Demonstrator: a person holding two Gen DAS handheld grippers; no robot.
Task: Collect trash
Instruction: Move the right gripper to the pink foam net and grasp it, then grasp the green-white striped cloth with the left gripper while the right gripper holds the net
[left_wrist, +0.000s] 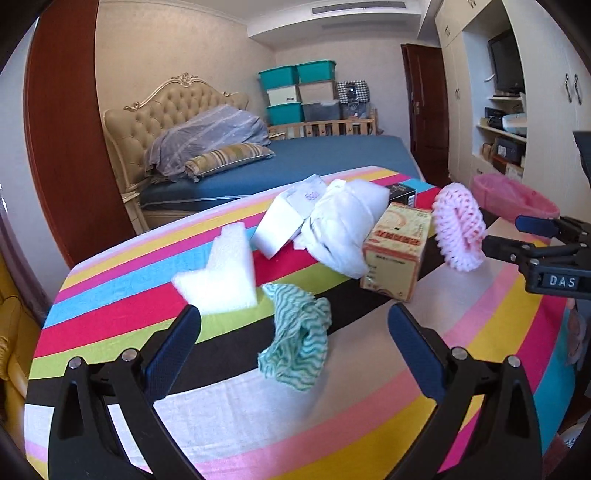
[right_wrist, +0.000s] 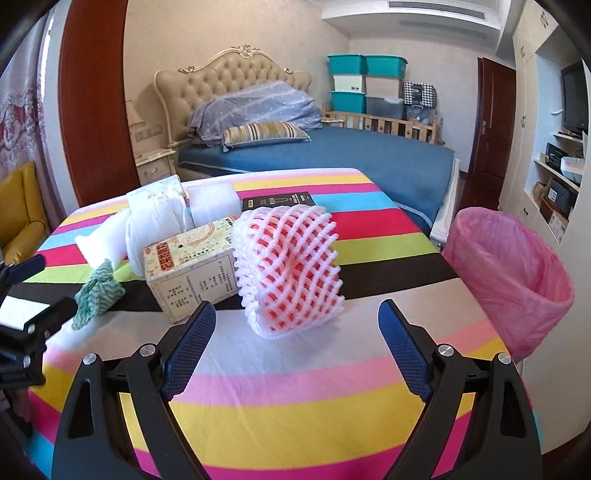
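Note:
Trash lies on a striped tablecloth (left_wrist: 369, 424). A crumpled green-and-white cloth (left_wrist: 299, 343) sits just ahead of my open left gripper (left_wrist: 293, 325). Behind it are a white foam piece (left_wrist: 221, 273), a white foam block (left_wrist: 277, 229), a crumpled white bag (left_wrist: 340, 229) and a yellow carton (left_wrist: 397, 251). A pink-white foam fruit net (right_wrist: 291, 273) stands right in front of my open right gripper (right_wrist: 297, 325); it also shows in the left wrist view (left_wrist: 458, 229). A bin with a pink liner (right_wrist: 513, 280) stands off the table's right edge.
A black box (right_wrist: 280, 201) lies at the table's far side. A bed (right_wrist: 351, 158) is behind the table, a yellow chair (right_wrist: 18, 214) at left, white shelves and cupboards (right_wrist: 554, 184) at right. My left gripper (right_wrist: 22, 295) shows at the right view's left edge.

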